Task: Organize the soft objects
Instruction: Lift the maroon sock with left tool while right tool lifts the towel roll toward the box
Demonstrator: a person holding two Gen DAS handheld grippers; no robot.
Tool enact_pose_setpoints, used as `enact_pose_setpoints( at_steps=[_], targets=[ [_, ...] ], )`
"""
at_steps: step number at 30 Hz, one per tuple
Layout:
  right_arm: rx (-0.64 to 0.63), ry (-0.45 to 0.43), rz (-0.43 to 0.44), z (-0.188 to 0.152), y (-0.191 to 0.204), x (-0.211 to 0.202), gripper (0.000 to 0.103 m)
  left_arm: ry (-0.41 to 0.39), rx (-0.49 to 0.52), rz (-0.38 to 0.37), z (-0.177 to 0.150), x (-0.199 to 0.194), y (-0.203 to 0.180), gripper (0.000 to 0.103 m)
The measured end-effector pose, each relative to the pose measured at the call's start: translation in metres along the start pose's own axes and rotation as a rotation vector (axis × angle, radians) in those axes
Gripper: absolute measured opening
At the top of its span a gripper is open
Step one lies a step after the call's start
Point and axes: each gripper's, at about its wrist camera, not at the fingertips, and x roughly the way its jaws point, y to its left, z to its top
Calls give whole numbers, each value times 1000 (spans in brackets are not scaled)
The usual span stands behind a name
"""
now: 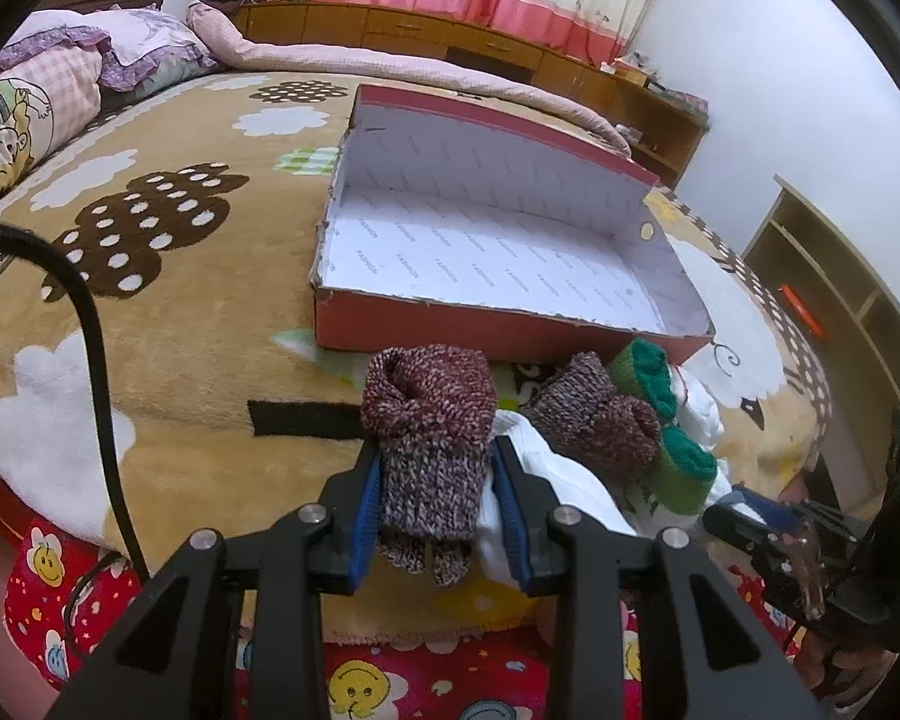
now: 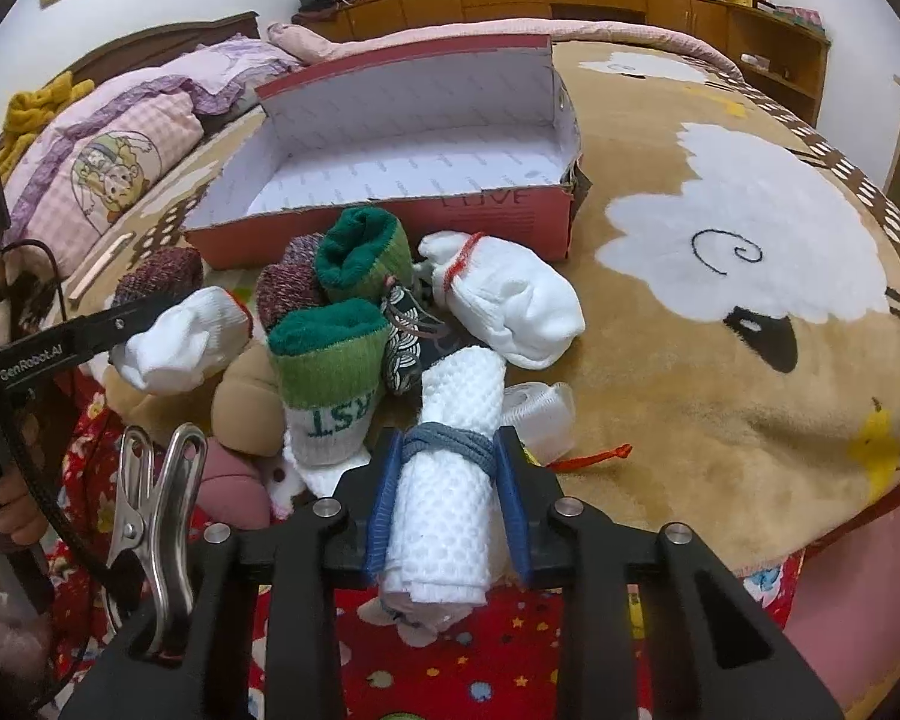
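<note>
My left gripper point(image 1: 437, 447) is shut on a maroon-and-grey knitted sock roll point(image 1: 429, 420), held just above the bed in front of the open red shoe box point(image 1: 498, 327). My right gripper point(image 2: 450, 438) is shut on a white waffle-weave cloth roll point(image 2: 456, 480) tied with a grey-blue cord. Between the grippers and the box point(image 2: 390, 222) lies a pile: two green sock rolls point(image 2: 330, 360), a second knitted roll point(image 1: 594, 420), and white socks point(image 2: 510, 300). The box's white inside holds nothing.
The tan sheep-print blanket point(image 2: 720, 240) covers the bed, with pillows point(image 1: 60, 78) at the far left. Wooden cabinets point(image 1: 450, 36) line the far wall and a shelf unit point(image 1: 840, 300) stands at the right. A metal clip point(image 2: 156, 480) hangs on my right gripper. A black cable point(image 1: 90, 360) crosses the left.
</note>
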Motion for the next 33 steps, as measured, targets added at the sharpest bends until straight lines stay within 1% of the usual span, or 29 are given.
enact_pose_setpoints(
  at_steps=[4, 12, 22, 33],
  targets=[
    [-3, -28, 25, 1, 1, -9, 31, -14, 5, 2, 0, -6, 0, 36],
    [10, -79, 48, 5, 0, -27, 31, -35, -1, -3, 0, -16, 0, 36],
    [-13, -122, 42, 17, 0, -39, 31, -67, 21, -8, 6, -27, -4, 36],
    [-48, -166, 49, 42, 5, -47, 31, -99, 17, -19, 28, -34, -2, 36]
  ],
)
